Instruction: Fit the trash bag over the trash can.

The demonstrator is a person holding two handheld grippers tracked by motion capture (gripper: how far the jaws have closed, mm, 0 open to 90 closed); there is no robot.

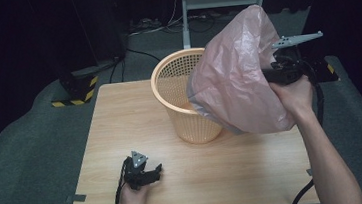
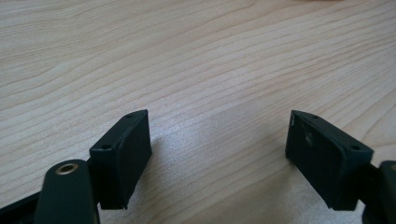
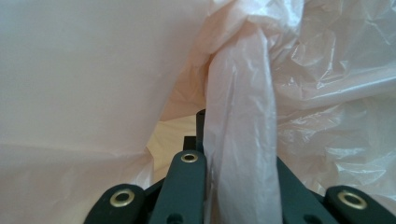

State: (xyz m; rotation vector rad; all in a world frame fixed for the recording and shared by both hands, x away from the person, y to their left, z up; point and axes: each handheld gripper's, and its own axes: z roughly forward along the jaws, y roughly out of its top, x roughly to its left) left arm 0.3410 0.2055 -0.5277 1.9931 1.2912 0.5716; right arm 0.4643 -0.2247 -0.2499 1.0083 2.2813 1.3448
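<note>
A pale pink plastic bag billows in the air over the right side of an orange mesh basket that stands on the wooden table. My right gripper is shut on a gathered strip of that bag, which runs up between its jaws in the right gripper view. The bag's lower edge hangs against the basket's rim. My left gripper rests low on the table near the front left, open, with bare wood between its fingertips.
The table stands on grey floor. A black stand with yellow-striped feet is at the back left, a metal frame and cables behind the basket. Bare tabletop lies left and in front of the basket.
</note>
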